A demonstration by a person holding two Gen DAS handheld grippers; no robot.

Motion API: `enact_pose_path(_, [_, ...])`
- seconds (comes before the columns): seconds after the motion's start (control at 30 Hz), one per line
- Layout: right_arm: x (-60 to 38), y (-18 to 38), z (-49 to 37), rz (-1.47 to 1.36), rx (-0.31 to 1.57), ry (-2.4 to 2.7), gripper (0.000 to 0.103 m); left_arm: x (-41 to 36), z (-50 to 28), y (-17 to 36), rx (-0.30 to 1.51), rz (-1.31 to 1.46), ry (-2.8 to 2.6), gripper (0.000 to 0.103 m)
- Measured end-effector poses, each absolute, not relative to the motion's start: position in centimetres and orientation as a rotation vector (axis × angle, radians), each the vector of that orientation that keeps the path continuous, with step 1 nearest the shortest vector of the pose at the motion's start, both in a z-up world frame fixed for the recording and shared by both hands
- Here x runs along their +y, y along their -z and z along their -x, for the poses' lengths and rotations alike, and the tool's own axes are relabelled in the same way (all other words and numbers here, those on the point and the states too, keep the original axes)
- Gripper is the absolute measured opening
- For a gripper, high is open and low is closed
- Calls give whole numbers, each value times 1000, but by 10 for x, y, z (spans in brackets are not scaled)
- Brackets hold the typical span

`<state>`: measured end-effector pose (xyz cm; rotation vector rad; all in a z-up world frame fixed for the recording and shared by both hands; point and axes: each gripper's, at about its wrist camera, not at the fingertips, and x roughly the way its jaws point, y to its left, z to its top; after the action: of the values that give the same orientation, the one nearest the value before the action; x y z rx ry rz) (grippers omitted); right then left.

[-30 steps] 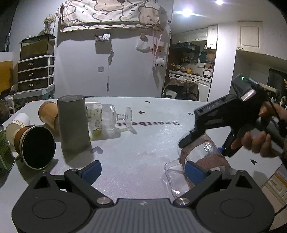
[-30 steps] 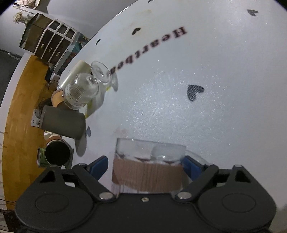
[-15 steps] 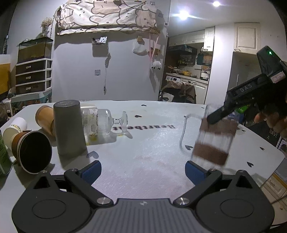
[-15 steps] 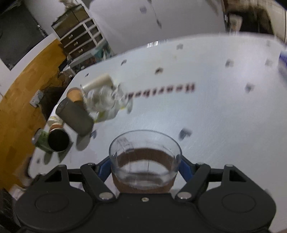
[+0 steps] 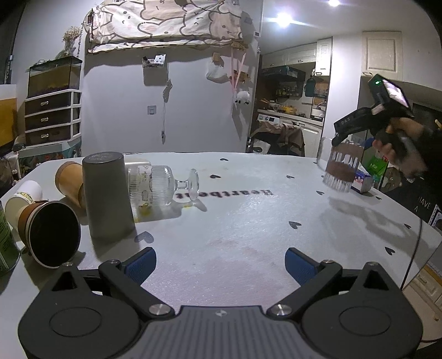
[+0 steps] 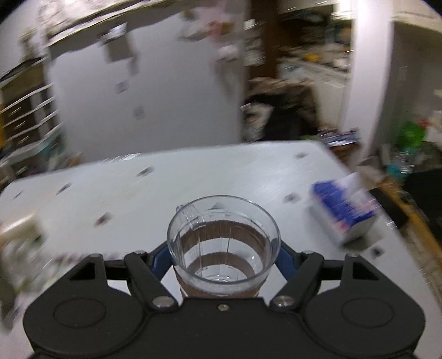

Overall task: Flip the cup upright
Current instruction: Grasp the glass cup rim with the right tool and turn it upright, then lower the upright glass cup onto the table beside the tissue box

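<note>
Dim room, bright ceiling lights [image 5: 284,18], motion-blurred right view, fisheye-warped edges.

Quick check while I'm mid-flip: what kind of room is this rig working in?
Most likely a lived-in home, a dining area open to a kitchen: kitchen counter and cabinets through the doorway, plastic drawer unit by the wall, cups strewn across the table.

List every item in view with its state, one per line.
Clear cup: upright, mouth up, held off the table.
Right gripper: shut on the cup.
Left gripper: open, holding nothing.
Grey cup: upside down.
Goblet: on its side.
Black-lined cup: on its side, mouth toward the camera.
Brown cup: on its side.
Blue box: lying on the table.
</note>
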<state>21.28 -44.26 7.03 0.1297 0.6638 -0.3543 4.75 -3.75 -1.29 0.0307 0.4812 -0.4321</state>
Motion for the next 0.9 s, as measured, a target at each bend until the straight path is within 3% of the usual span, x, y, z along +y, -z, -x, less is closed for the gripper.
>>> enact_pose_path(0.57, [-484, -17, -263, -135, 646, 549, 77, -40, -69, 16, 486, -14, 456, 99])
enact_pose_path(0.7, [-478, -30, -249, -166, 605, 519, 92, -41, -79, 8, 486, -14, 476, 99])
enact_pose_path(0.9, [-440, -67, -194, -150, 498, 426, 93, -33, -96, -7, 469, 4, 516, 99])
